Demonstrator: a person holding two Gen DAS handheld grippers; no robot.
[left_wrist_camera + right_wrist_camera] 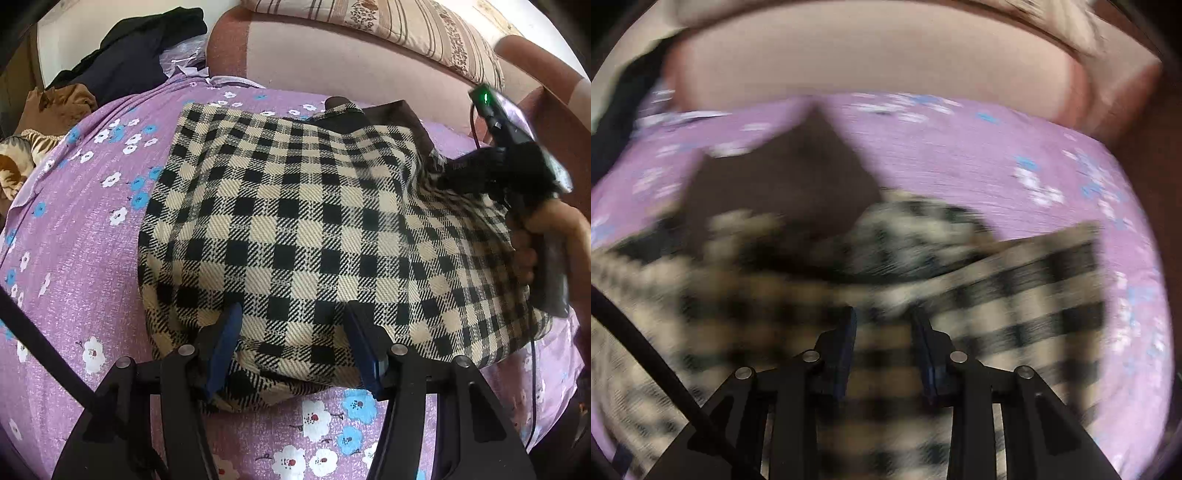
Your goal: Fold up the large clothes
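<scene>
A black-and-cream checked garment lies folded into a rough rectangle on a purple flowered bedsheet. Its dark brown lining shows at the far end. My left gripper is open, its blue-padded fingers spread over the garment's near edge. My right gripper is open above the checked cloth; that view is blurred by motion. In the left wrist view the right gripper shows at the garment's right side, held by a hand.
A pink padded headboard and a striped pillow stand behind the bed. Dark clothes and brown clothes are piled at the far left. A black cable crosses the lower left.
</scene>
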